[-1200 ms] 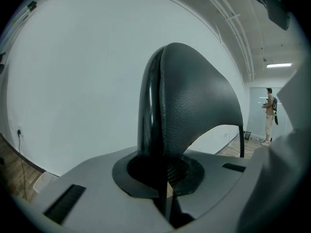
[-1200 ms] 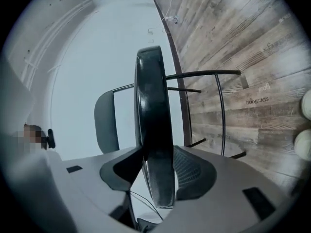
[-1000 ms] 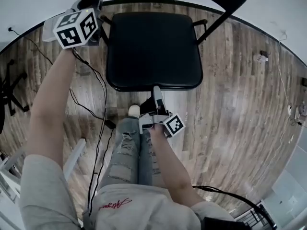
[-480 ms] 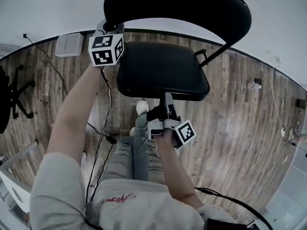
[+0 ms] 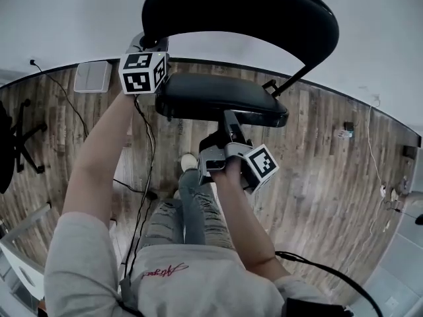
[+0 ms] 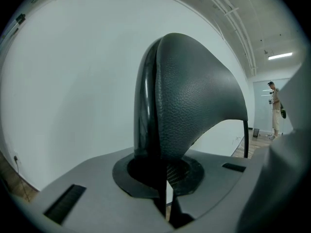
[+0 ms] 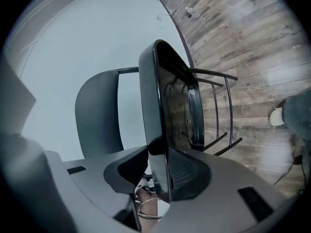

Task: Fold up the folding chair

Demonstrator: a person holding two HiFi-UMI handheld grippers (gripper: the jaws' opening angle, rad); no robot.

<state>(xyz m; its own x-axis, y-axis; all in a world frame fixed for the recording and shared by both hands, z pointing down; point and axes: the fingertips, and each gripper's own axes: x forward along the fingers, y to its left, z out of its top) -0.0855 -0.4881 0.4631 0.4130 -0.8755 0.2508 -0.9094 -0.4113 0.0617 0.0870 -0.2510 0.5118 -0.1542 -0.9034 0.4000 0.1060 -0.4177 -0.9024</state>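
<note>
A black folding chair stands on the wood floor in front of me. In the head view its curved backrest point(image 5: 244, 12) is at the top and its padded seat point(image 5: 221, 98) is tipped up at the front. My left gripper point(image 5: 151, 45) is shut on the left end of the backrest point(image 6: 194, 96), which fills the left gripper view between the jaws of my left gripper point(image 6: 163, 171). My right gripper point(image 5: 228, 123) holds the seat's front edge point(image 7: 163, 130); its jaws are closing, with the edge between them and the pads against it.
My legs in torn jeans point(image 5: 188, 210) and a shoe point(image 5: 188, 162) are just under the seat. Cables point(image 5: 142, 170) trail over the floor at the left. A white box point(image 5: 92, 76) sits by the wall, an office chair base point(image 5: 20, 137) at far left. A person point(image 6: 276, 108) stands far off.
The seat's front edge has swung upward with my right gripper rising under it. My left gripper has moved right and up with the backrest, which now shows more fully.
</note>
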